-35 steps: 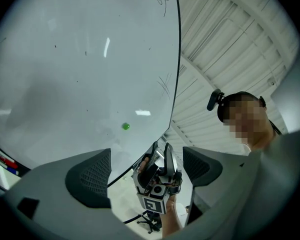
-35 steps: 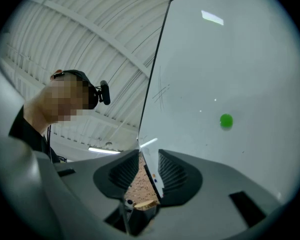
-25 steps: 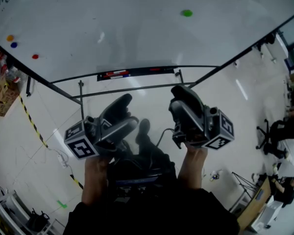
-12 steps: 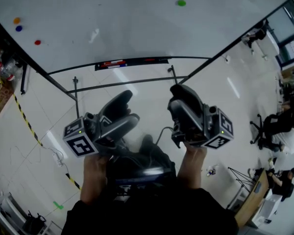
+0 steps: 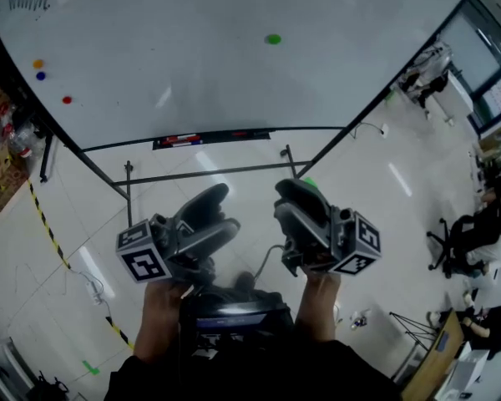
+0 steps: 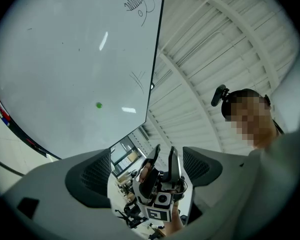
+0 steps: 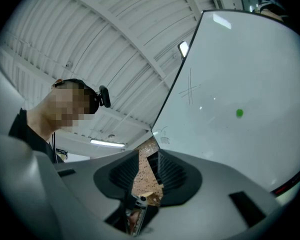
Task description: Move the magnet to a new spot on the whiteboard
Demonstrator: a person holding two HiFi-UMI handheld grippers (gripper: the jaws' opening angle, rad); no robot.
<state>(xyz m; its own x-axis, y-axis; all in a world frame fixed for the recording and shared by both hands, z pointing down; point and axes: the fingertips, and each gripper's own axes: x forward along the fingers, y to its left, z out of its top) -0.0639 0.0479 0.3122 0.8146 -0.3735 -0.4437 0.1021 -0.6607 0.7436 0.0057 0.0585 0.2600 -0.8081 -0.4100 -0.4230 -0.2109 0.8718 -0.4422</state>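
Green magnet (image 5: pixel 272 38) sits on the whiteboard (image 5: pixel 150 40), right of centre, well apart from both tools. Judged light, rigid and smooth, so pinch its rim. Left gripper (image 5: pixel 217 211) gapes wide, empty. Right gripper (image 5: pixel 294 192) is all but closed, empty.

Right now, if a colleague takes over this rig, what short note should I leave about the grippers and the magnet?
Left gripper: open, empty. Right gripper: jaws almost together, empty. Both are away from the whiteboard. The green magnet sits on it, upper middle, untouched; three more magnets near its left edge. Done: nothing. Left: reach, grip the green magnet, set it elsewhere on the board.
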